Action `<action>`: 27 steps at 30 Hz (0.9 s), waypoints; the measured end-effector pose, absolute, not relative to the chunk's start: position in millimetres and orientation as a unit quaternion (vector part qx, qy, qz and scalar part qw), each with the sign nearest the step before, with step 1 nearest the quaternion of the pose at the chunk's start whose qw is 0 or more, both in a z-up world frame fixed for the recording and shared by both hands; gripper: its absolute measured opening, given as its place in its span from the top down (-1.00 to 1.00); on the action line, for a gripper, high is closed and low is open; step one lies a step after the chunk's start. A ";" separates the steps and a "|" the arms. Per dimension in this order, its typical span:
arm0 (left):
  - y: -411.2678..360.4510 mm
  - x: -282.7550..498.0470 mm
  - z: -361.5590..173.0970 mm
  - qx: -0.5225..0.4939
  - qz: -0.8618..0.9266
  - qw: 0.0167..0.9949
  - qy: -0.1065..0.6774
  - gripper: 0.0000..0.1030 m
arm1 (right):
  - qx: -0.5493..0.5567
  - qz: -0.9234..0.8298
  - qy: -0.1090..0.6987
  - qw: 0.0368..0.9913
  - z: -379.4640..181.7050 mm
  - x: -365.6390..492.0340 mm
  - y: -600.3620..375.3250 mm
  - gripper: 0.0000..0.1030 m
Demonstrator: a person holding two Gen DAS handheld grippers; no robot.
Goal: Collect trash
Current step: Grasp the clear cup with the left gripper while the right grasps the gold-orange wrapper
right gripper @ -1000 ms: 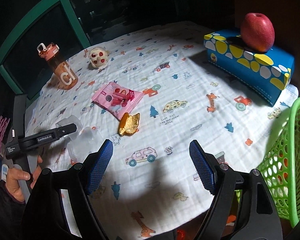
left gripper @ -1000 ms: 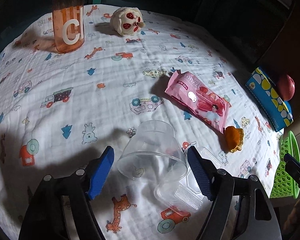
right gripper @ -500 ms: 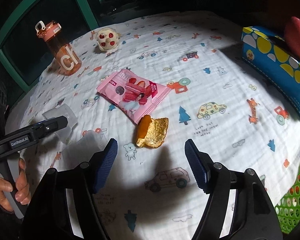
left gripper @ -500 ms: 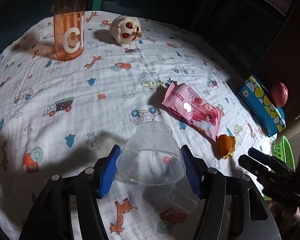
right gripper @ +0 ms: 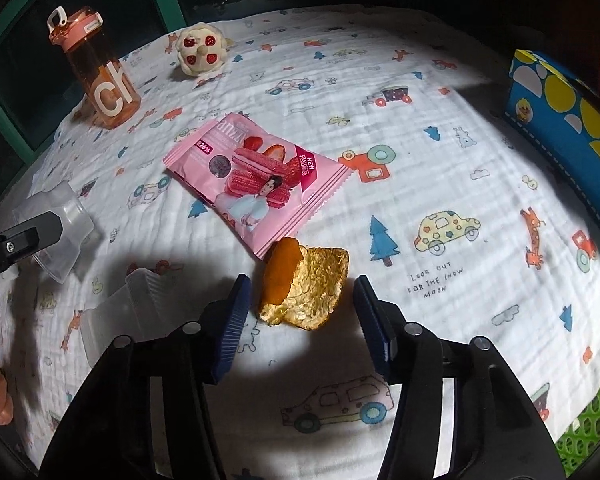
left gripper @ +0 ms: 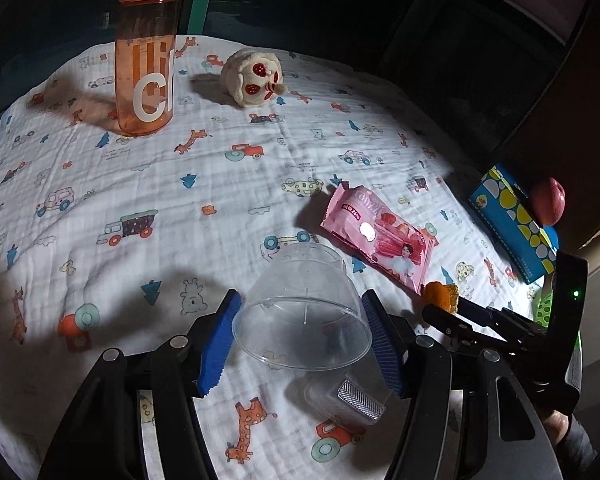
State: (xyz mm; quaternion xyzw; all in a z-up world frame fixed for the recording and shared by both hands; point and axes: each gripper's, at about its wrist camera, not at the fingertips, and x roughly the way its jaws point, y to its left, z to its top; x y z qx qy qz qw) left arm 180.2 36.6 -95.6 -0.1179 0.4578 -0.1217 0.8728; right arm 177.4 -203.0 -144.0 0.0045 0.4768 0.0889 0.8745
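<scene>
My left gripper (left gripper: pixel 300 296) is shut on a clear plastic cup (left gripper: pixel 300 312), held on its side a little above the printed cloth (left gripper: pixel 180 200). A clear ribbed plastic tray (left gripper: pixel 344 396) lies just under it. In the right wrist view a crumpled gold foil wrapper with an orange scrap (right gripper: pixel 304 280) lies on the cloth between the blue fingers of my right gripper (right gripper: pixel 301 284). Its jaws are closing, and small gaps remain on both sides of the wrapper. A pink snack packet (right gripper: pixel 256 184) lies just beyond the wrapper.
An orange water bottle (left gripper: pixel 146 60) and a plush toy (left gripper: pixel 256 76) stand at the far side. A blue tissue box (right gripper: pixel 568 120) with a red apple (left gripper: pixel 550 202) on it sits at the right. A green mesh basket (right gripper: pixel 588 420) is at the near right corner.
My left gripper closed on the cup and raised it slightly. My right gripper moved left and down from the basket to the gold wrapper, its jaws narrowing around it.
</scene>
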 end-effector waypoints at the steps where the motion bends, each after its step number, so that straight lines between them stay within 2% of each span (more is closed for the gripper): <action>1: 35.9 180.3 -94.9 -0.118 -0.123 0.873 0.457 -0.16 | 0.001 0.089 0.476 0.875 -144.0 177.4 -202.3 0.12; 5: 31.8 179.3 -90.2 -0.116 -0.127 0.874 0.454 -0.16 | 0.004 0.092 0.474 0.875 -142.8 175.1 -203.8 0.29; 8: 28.3 178.0 -86.6 -0.114 -0.130 0.875 0.451 -0.16 | 0.019 0.095 0.472 0.876 -138.4 170.9 -209.4 0.35; 27: -30.1 165.6 -62.0 -0.090 -0.186 0.875 0.438 -0.16 | 0.066 0.086 0.428 0.897 -91.5 120.2 -259.6 0.38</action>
